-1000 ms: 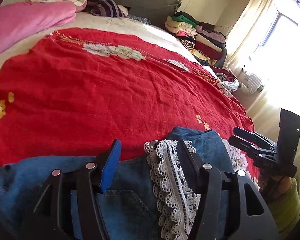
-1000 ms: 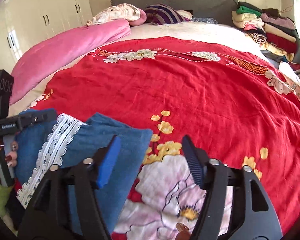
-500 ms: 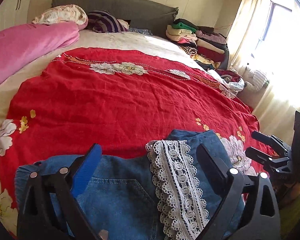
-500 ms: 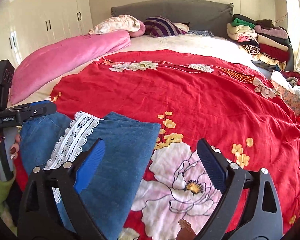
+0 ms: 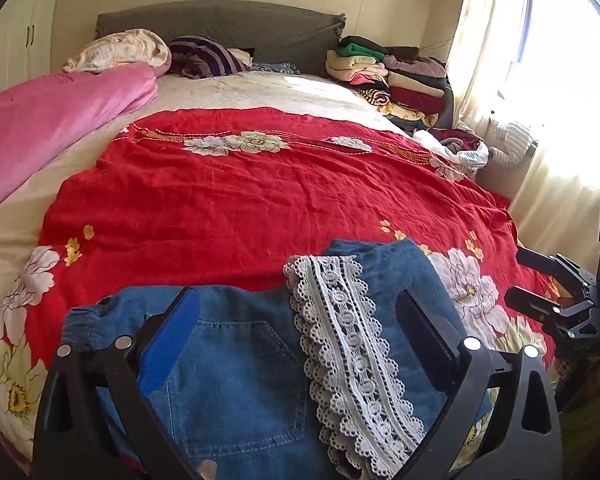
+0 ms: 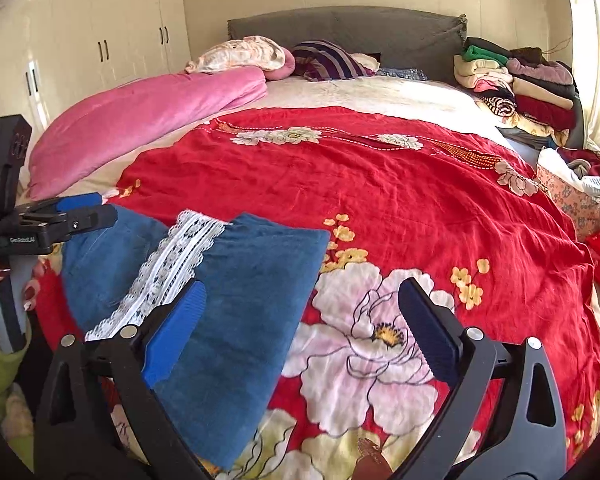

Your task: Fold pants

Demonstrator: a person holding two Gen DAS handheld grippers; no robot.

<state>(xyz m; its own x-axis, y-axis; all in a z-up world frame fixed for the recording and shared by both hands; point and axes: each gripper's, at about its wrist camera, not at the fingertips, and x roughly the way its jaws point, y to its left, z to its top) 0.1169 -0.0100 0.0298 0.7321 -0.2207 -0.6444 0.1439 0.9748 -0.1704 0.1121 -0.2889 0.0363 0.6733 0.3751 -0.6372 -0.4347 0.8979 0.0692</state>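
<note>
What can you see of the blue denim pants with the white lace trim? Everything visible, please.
The blue denim pants lie folded into a compact bundle at the near edge of the red floral bedspread. Parts showing: a stitched back pocket, a gathered waistband end on the left, and a white lace strip running across the top. A darker, plainer denim layer forms the right side. Fabric looks soft, lightly creased. Neither the left gripper nor the right gripper grips them; both sets of jaws are opening, clear of the cloth.

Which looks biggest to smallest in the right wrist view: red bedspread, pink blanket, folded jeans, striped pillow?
1. red bedspread
2. pink blanket and folded jeans: similar, and the jeans are nearer, so unranked
3. striped pillow
</note>
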